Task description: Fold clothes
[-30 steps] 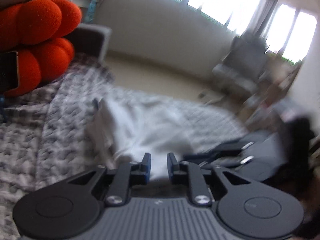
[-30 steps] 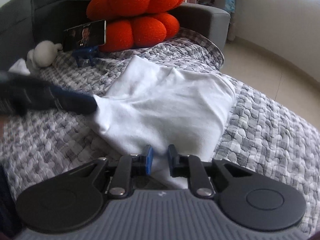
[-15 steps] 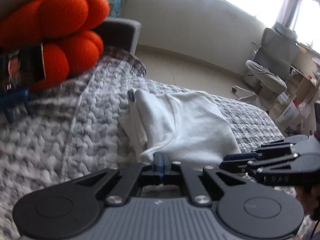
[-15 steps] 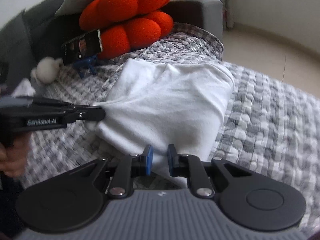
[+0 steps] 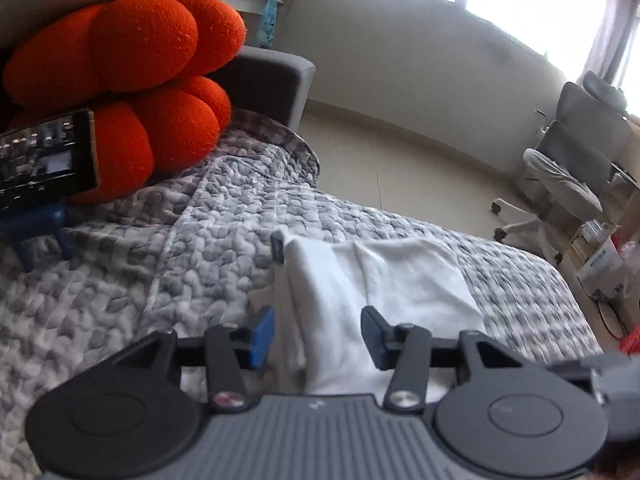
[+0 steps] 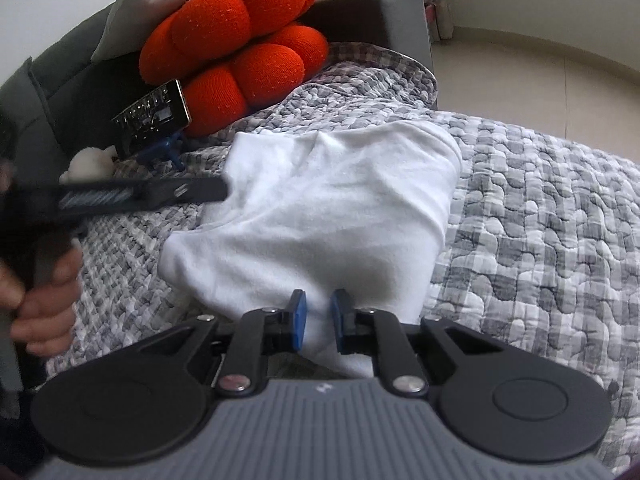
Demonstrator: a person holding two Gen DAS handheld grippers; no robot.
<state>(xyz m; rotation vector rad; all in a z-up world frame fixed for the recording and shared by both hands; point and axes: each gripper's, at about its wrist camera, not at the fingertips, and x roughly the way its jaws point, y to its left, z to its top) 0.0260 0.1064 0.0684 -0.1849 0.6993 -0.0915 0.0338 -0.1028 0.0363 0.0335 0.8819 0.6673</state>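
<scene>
Bottom center of my right view, right gripper (image 6: 319, 318) pinching the white garment (image 6: 320, 216), my left gripper (image 5: 318, 334) jaws just opened, fabric loose between, grey quilt (image 6: 540, 240) underneath

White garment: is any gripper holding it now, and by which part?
The right gripper pinches the white garment at its near edge; the left gripper has just opened.

No readable text anywhere. Small pale mark on grey gripper body (image 6: 325, 388), too tiny to make out. Phone (image 5: 44, 160) screen showing blurred shapes only. Box (image 5: 600, 268) at right edge of left view with faint blue print, illegible.
</scene>
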